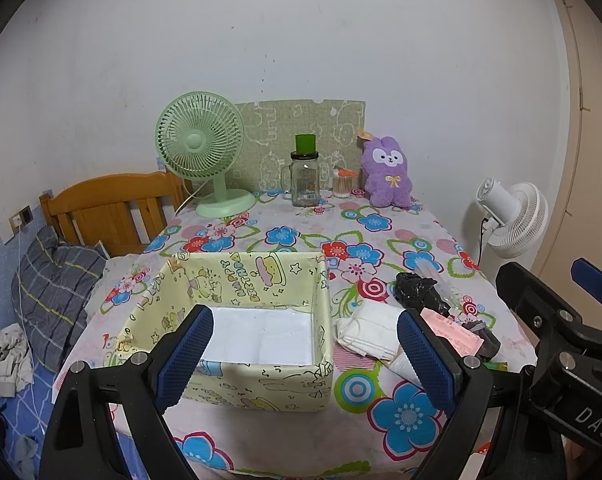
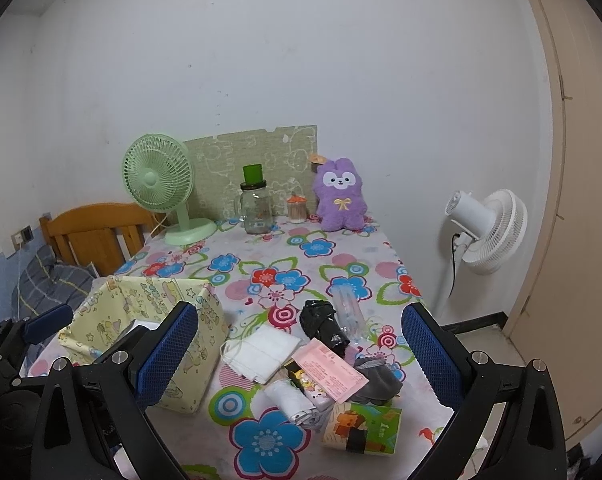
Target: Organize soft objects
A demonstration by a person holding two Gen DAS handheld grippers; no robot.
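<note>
On a flower-cloth bench, a pile of soft things lies just right of an empty yellow box, ready for sorting, while the left gripper and right gripper hover spread, holding nothing.

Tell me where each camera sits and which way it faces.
Left wrist: on the left gripper, near table edge, facing the wall over the yellow box; its own open fingers show, right gripper at right.
Right wrist: on the right gripper, further right, over the soft pile; its open fingers show, left gripper at left.
Shared: box, green fan, jar, purple plush.
</note>
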